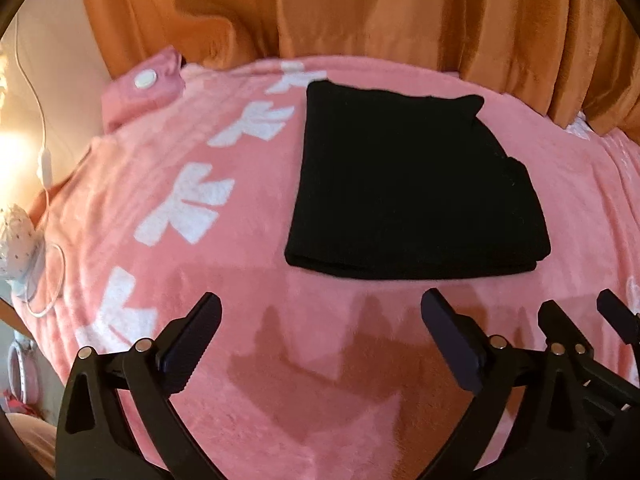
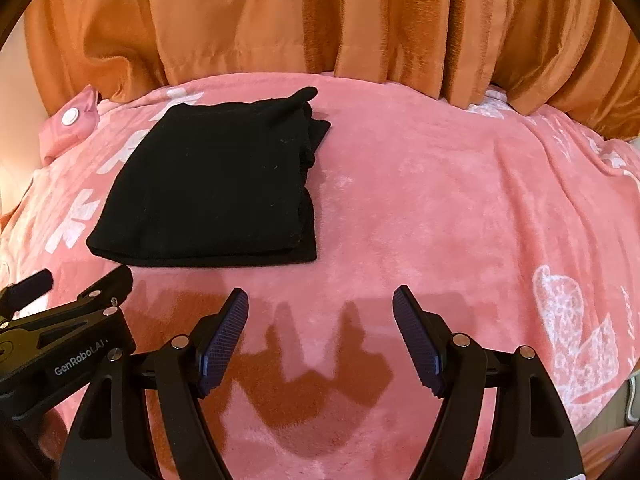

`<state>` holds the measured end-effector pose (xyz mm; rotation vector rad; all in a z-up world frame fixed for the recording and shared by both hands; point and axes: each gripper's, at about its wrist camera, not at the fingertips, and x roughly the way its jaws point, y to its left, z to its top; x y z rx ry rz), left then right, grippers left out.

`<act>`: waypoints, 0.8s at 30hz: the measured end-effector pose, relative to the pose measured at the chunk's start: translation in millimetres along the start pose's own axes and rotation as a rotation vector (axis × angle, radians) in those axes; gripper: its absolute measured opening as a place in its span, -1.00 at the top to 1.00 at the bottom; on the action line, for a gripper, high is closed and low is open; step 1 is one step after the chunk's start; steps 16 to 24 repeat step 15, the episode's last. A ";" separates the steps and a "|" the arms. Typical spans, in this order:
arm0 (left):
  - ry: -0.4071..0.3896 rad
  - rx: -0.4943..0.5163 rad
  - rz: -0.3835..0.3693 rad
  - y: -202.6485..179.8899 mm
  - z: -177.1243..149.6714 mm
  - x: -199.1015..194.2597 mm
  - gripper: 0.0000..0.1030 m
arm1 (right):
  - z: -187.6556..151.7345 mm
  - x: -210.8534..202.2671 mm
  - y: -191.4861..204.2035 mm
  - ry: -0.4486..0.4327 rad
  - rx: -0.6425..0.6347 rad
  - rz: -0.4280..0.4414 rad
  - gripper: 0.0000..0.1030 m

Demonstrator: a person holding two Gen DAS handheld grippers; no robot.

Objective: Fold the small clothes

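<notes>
We see left gripper fingers spread wide, empty, right gripper likewise, both hovering near folded black knit garment on pink fleece blanket.

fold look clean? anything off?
Mostly tidy. The black garment lies folded flat on the pink blanket, but its far right corner pokes up and layer edges on the right side sit uneven. Both grippers are open, clear of it.

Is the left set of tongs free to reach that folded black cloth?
Probably yes. The left tongs stand open just short of the folded black cloth, with only bare pink blanket between them.
</notes>
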<state>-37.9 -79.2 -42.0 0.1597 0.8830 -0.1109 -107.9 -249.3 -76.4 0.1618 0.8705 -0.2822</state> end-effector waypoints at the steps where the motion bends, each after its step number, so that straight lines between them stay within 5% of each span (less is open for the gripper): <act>1: -0.004 0.008 -0.001 -0.6 -0.3 0.1 -0.89 | -0.2 -0.4 0.5 -0.002 0.000 -0.005 -0.40; 24: 0.030 -0.004 -0.017 1.1 -1.1 6.8 -0.79 | -2.3 2.5 3.5 0.013 0.011 -0.024 -0.41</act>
